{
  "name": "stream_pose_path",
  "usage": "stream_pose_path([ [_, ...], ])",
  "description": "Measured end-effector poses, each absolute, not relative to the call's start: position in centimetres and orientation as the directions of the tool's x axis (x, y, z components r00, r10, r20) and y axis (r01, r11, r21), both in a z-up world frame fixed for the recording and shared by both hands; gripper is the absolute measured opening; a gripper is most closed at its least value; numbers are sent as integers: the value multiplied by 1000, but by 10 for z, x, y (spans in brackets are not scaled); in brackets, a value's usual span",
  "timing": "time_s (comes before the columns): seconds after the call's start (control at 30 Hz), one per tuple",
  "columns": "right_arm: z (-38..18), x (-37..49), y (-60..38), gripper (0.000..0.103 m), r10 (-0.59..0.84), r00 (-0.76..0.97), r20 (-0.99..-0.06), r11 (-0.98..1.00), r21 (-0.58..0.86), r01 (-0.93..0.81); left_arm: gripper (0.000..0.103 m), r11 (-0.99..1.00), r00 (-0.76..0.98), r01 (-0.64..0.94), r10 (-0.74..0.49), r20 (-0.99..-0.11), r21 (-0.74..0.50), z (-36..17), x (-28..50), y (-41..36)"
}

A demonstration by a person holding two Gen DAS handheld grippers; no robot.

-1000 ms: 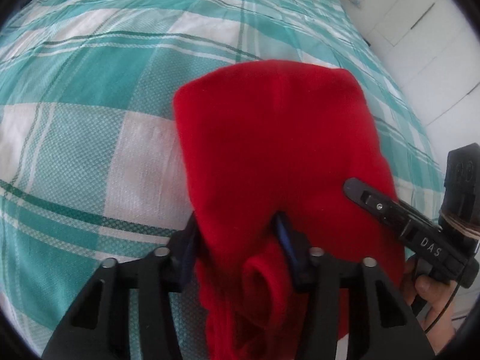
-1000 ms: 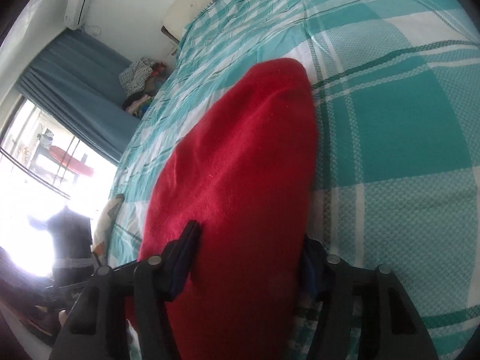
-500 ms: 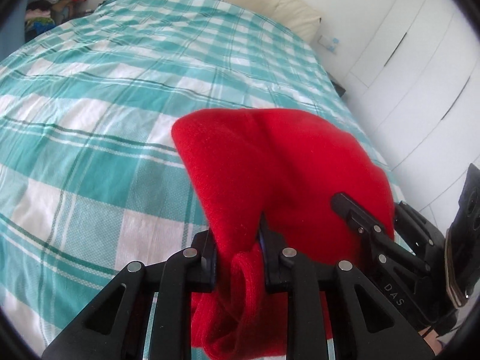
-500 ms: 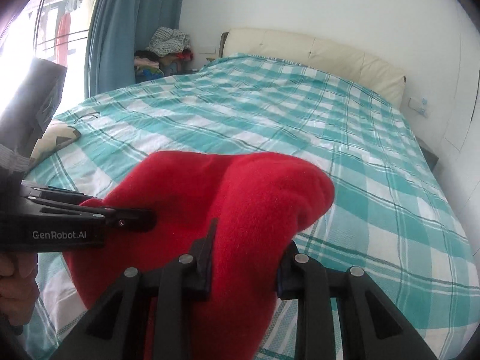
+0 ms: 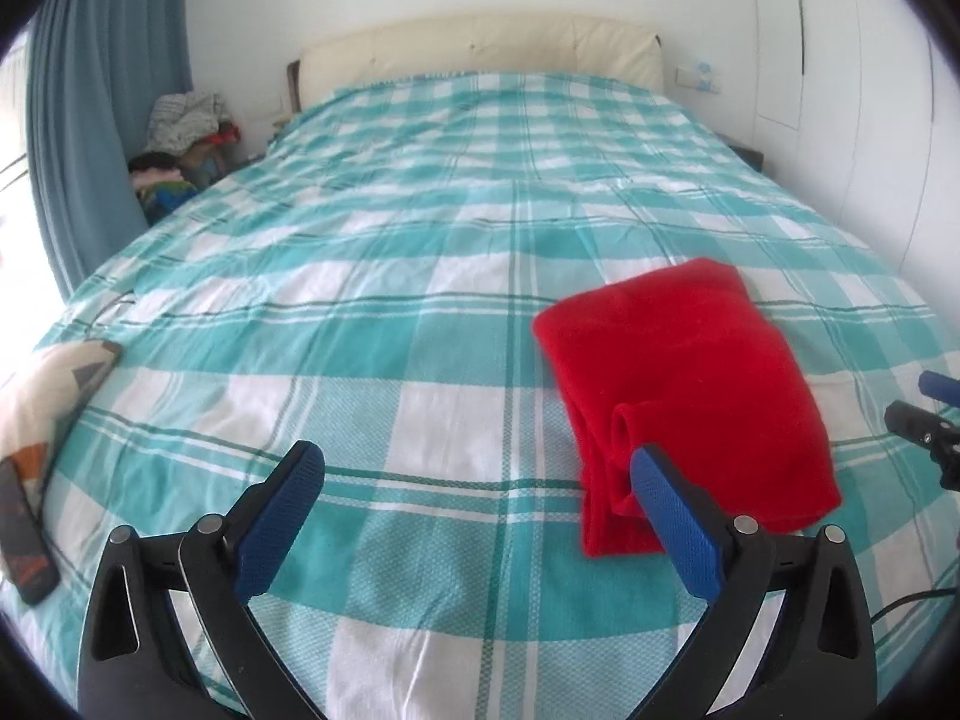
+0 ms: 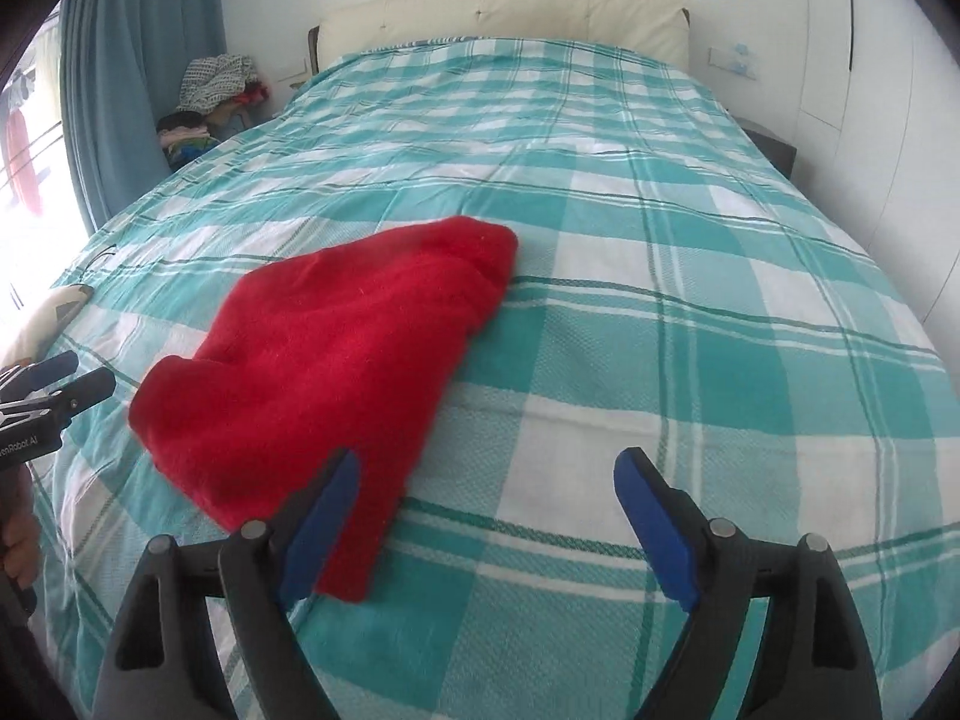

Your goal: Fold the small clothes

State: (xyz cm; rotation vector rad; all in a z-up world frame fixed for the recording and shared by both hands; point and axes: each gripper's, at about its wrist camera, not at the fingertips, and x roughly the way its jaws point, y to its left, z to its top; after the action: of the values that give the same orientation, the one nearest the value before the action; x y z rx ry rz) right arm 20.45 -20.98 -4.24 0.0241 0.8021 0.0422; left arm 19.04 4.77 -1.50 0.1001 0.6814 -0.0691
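My left claw [image 5: 474, 468] and right claw [image 6: 486, 474] have both just sprung wide and hold nothing — their jaws gape above the bed [image 5: 390, 300]. Between them lies one red garment [image 5: 684, 384], fleecy, folded into a thick bundle, resting flat on the teal checked cover. Both claws tilt downward.

Left gripper [image 5: 480, 480]: black plastic arms shaped like triangles with cut-out slots, silver round screws at the joints, and jaws faced with textured blue pads [image 5: 678, 531]. Right gripper [image 6: 486, 495]: the same build. White lettering marks the left gripper's black side.
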Motion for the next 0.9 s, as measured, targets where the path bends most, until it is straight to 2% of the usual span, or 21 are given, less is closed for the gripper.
stream_pose_path([
  [0.2, -2, 153, -197, 98, 72, 742, -666, 997, 56, -46, 102, 997, 750, 74, -62, -658, -11, 8, 160, 46],
  [0.37, 13, 121, -181, 99, 100, 743, -662, 995, 54, -86, 102, 992, 726, 91, -128, -676, -90, 13, 137, 44],
  [0.43, 17, 111, -176, 99, 108, 742, -662, 994, 50, -99, 102, 996, 729, 83, -84, -679, -34, 15, 129, 40],
  [0.53, 21, 97, -171, 99, 119, 746, -655, 992, 49, -115, 102, 987, 774, 32, 75, -628, 158, 21, 115, 25],
  [0.7, 25, 81, -168, 99, 116, 748, -654, 992, 35, -122, 102, 991, 788, 24, 63, -613, 134, 32, 99, 23],
  [0.9, 31, 70, -163, 99, 116, 742, -660, 991, 27, -131, 103, 983, 809, -12, 118, -575, 185, 43, 88, 16],
])
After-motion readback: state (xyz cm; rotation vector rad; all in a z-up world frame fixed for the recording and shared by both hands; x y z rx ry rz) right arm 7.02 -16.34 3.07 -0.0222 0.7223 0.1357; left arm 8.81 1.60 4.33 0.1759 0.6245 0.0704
